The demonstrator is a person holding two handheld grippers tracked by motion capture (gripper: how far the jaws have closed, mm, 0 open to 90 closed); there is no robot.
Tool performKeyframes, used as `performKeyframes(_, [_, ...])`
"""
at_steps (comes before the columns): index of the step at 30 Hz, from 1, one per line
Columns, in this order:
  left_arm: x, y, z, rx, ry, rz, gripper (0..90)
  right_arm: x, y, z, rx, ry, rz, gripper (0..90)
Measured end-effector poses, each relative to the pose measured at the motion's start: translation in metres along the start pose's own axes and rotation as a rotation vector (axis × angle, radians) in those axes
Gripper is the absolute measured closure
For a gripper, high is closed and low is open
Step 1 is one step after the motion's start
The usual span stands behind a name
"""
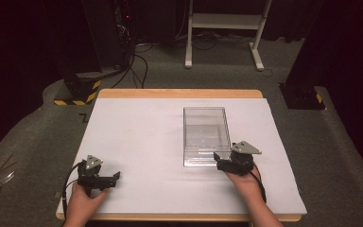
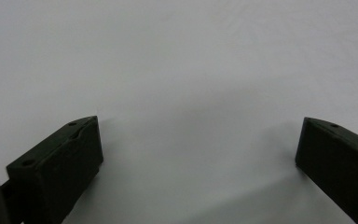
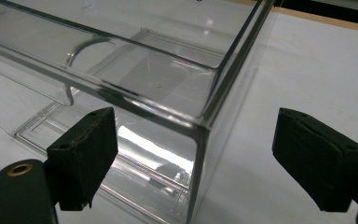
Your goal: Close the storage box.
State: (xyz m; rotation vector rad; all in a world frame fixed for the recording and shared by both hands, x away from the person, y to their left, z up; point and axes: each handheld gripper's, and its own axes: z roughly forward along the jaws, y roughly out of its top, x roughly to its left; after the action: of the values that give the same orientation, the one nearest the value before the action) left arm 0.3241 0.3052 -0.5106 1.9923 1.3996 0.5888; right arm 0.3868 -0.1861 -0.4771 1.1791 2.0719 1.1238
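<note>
Clear plastic box (image 1: 206, 135) is seen standing right of centre on the white-covered table (image 1: 137, 142). Its near right corner is framed between the spread jaws of the right gripper (image 1: 222, 164), untouched. The left gripper (image 1: 114, 177), jaws parted and empty, is held at the near left.

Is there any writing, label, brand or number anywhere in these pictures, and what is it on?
No readable text anywhere.
Clear plastic box: no label or print, seen close in the right gripper view.
Right gripper and left gripper: plain black, no brand visible.
White table cover: blank; a dark mark at its far left edge is too small to read.
Yellow-black hazard stripes on a stand base: a pattern, no words.
</note>
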Motion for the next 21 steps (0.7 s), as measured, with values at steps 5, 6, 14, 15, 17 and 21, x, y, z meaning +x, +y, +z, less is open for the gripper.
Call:
performKeyframes(5, [0.0,0.0,0.0,0.0,0.001,0.001,0.7,0.0,0.0,-0.001,0.004,0.01,0.005,17.9])
performKeyframes(6, [0.0,0.0,0.0,0.0,0.001,0.001,0.7,-0.001,0.0,-0.002,0.004,0.014,0.008,18.6])
performKeyframes(14, [0.0,0.0,0.0,0.0,0.001,0.001,0.7,0.001,-0.001,-0.007,-0.003,0.022,0.008,20.3])
performKeyframes(15, [0.0,0.0,0.0,0.0,0.001,0.001,0.7,0.001,-0.002,-0.008,-0.003,0.021,0.007,20.3])
performKeyframes(17, [0.0,0.0,0.0,0.0,0.001,0.001,0.7,0.001,-0.002,-0.01,-0.004,0.023,0.006,20.3])
performKeyframes(21, [0.0,0.0,0.0,0.0,0.001,0.001,0.7,0.0,-0.003,-0.015,-0.01,0.024,0.01,20.4])
